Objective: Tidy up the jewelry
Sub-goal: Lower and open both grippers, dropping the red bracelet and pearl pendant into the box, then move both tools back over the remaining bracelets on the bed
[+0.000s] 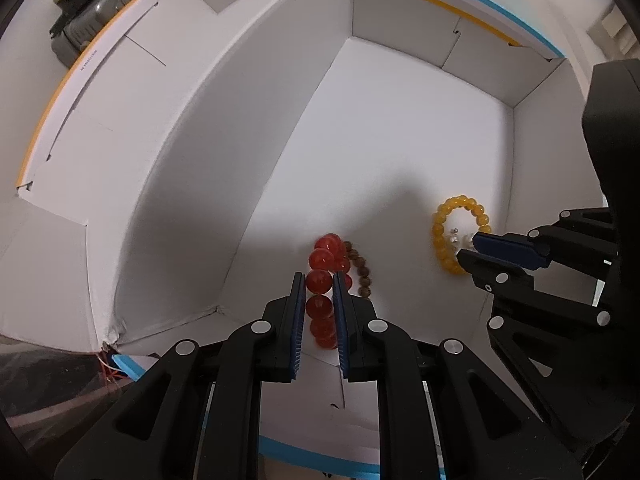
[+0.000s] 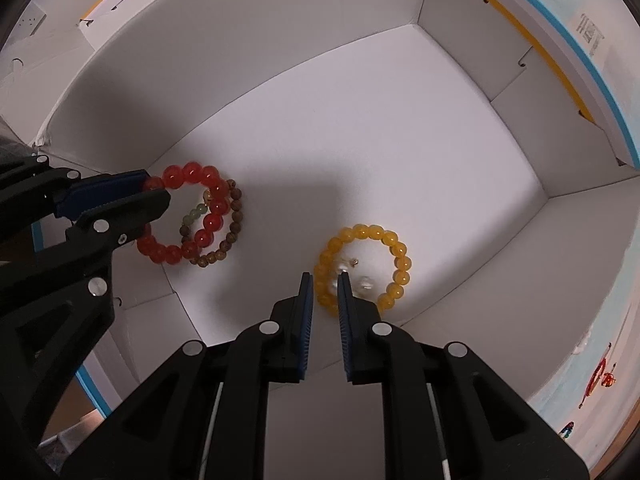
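Jewelry: red round-bead bracelet (image 2: pixel 180 216), brown wooden-bead bracelet (image 2: pixel 228 228) and yellow glossy-bead bracelet (image 2: pixel 360 268) lie on the white cardboard box (image 2: pixel 400 128) floor.
Left gripper (image 1: pixel 316 280): jaws narrowly parted around the red beads, apparently pinching one.
Right gripper (image 2: pixel 324 280): slightly open, straddling the yellow strand; grip uncertain.
Handling: light, hard, slick beads, likely on flexible cord; best pinched across one bead.
Loose pieces: small white pearl earrings (image 2: pixel 354 276) inside the yellow ring, easily scattered.

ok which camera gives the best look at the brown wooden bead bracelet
The right wrist view: the brown bracelet shows as a nearly full ring beside the red bracelet. The left wrist view shows only a short arc.
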`<state>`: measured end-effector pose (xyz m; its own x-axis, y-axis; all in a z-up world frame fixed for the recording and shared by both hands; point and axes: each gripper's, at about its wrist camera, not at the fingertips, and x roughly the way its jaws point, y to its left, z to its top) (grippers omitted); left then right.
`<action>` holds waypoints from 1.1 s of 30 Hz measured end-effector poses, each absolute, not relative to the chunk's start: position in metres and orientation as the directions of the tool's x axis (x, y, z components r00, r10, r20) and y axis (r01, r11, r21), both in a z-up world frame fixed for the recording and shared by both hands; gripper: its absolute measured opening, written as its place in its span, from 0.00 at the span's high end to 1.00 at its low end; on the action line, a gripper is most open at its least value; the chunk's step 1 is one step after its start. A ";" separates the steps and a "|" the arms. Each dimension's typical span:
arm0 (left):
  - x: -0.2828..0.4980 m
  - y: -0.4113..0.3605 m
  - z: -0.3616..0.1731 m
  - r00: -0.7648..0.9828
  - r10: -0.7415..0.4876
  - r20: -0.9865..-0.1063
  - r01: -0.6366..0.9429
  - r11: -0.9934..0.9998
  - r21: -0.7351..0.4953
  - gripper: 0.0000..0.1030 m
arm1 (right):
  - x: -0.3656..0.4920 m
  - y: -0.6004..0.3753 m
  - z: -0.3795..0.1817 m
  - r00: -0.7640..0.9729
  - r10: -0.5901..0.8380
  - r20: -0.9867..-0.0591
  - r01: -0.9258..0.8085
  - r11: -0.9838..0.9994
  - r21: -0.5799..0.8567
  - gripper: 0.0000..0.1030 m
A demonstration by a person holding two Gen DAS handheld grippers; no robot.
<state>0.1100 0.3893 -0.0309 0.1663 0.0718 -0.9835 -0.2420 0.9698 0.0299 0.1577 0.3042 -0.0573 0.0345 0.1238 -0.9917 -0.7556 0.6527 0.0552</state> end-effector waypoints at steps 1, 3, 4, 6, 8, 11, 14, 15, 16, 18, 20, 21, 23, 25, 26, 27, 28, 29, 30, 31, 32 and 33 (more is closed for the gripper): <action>0.109 0.389 -0.030 0.171 0.075 -0.982 -0.244 0.969 0.031 0.86 | 0.157 0.302 -0.056 0.039 0.132 -0.991 -0.754 0.654 0.057 0.87; 0.108 0.386 -0.028 0.184 0.084 -0.979 -0.243 0.969 0.038 0.86 | 0.153 0.299 -0.053 0.051 0.140 -0.989 -0.756 0.652 0.053 0.85; 0.106 0.388 -0.027 0.187 0.090 -0.978 -0.241 0.970 0.043 0.85 | 0.151 0.298 -0.051 0.058 0.145 -0.988 -0.757 0.651 0.051 0.83; 0.103 0.385 -0.025 0.200 0.105 -0.974 -0.244 0.968 0.054 0.85 | 0.145 0.297 -0.049 0.069 0.159 -0.985 -0.756 0.653 0.053 0.78; 0.100 0.384 -0.022 0.215 0.113 -0.970 -0.249 0.967 0.057 0.84 | 0.143 0.297 -0.044 0.079 0.169 -0.982 -0.756 0.652 0.051 0.72; 0.097 0.382 -0.015 0.245 0.134 -0.960 -0.267 0.961 0.066 0.67 | 0.138 0.294 -0.036 0.108 0.187 -0.976 -0.759 0.650 0.041 0.66; 0.096 0.383 -0.008 0.270 0.142 -0.952 -0.277 0.959 0.065 0.63 | 0.135 0.289 -0.028 0.136 0.207 -0.969 -0.749 0.661 0.036 0.58; 0.095 0.383 -0.006 0.277 0.148 -0.949 -0.279 0.958 0.068 0.58 | 0.133 0.289 -0.027 0.142 0.211 -0.967 -0.747 0.664 0.036 0.55; 0.095 0.383 -0.003 0.287 0.158 -0.945 -0.282 0.957 0.075 0.52 | 0.133 0.287 -0.025 0.146 0.220 -0.965 -0.744 0.667 0.039 0.54; 0.094 0.384 0.004 0.306 0.185 -0.934 -0.295 0.951 0.092 0.48 | 0.132 0.282 -0.022 0.151 0.236 -0.960 -0.740 0.670 0.048 0.51; 0.096 0.385 0.012 0.318 0.201 -0.926 -0.303 0.947 0.102 0.46 | 0.138 0.279 -0.016 0.161 0.241 -0.957 -0.737 0.675 0.046 0.48; 0.094 0.385 0.014 0.323 0.201 -0.925 -0.306 0.947 0.099 0.45 | 0.138 0.275 -0.015 0.168 0.244 -0.955 -0.734 0.678 0.044 0.48; 0.093 0.382 0.017 0.333 0.201 -0.921 -0.309 0.946 0.095 0.42 | 0.140 0.272 -0.010 0.174 0.252 -0.952 -0.731 0.681 0.046 0.47; 0.090 0.379 0.021 0.345 0.204 -0.916 -0.309 0.946 0.094 0.37 | 0.139 0.270 -0.004 0.183 0.262 -0.948 -0.728 0.683 0.048 0.43; 0.089 0.377 0.023 0.350 0.207 -0.914 -0.310 0.946 0.095 0.37 | 0.138 0.266 -0.002 0.188 0.272 -0.944 -0.727 0.685 0.052 0.42; 0.089 0.375 0.025 0.355 0.212 -0.911 -0.310 0.945 0.099 0.36 | 0.136 0.263 0.000 0.193 0.277 -0.941 -0.727 0.685 0.052 0.41; 0.088 0.374 0.026 0.358 0.214 -0.909 -0.310 0.945 0.101 0.35 | 0.136 0.259 0.003 0.200 0.279 -0.939 -0.726 0.685 0.049 0.40; 0.087 0.372 0.028 0.361 0.214 -0.908 -0.310 0.945 0.100 0.34 | 0.135 0.255 0.005 0.205 0.283 -0.937 -0.726 0.686 0.048 0.40; 0.087 0.371 0.029 0.363 0.214 -0.907 -0.310 0.945 0.099 0.33 | 0.135 0.255 0.006 0.206 0.288 -0.935 -0.727 0.685 0.051 0.40; 0.086 0.369 0.030 0.365 0.216 -0.906 -0.311 0.945 0.100 0.31 | 0.134 0.253 0.008 0.209 0.296 -0.932 -0.728 0.683 0.053 0.40; 0.085 0.367 0.032 0.368 0.217 -0.904 -0.311 0.945 0.100 0.31 | 0.133 0.252 0.011 0.211 0.300 -0.930 -0.728 0.683 0.054 0.40; 0.085 0.365 0.033 0.371 0.218 -0.903 -0.312 0.945 0.100 0.31 | 0.132 0.250 0.013 0.214 0.305 -0.928 -0.729 0.682 0.056 0.40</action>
<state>0.0846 0.3652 0.0331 0.3708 0.2184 -0.9027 -0.3120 0.9448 0.1005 0.1316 0.2497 0.0132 0.2141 0.3049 -0.9280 -0.7288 0.6824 0.0561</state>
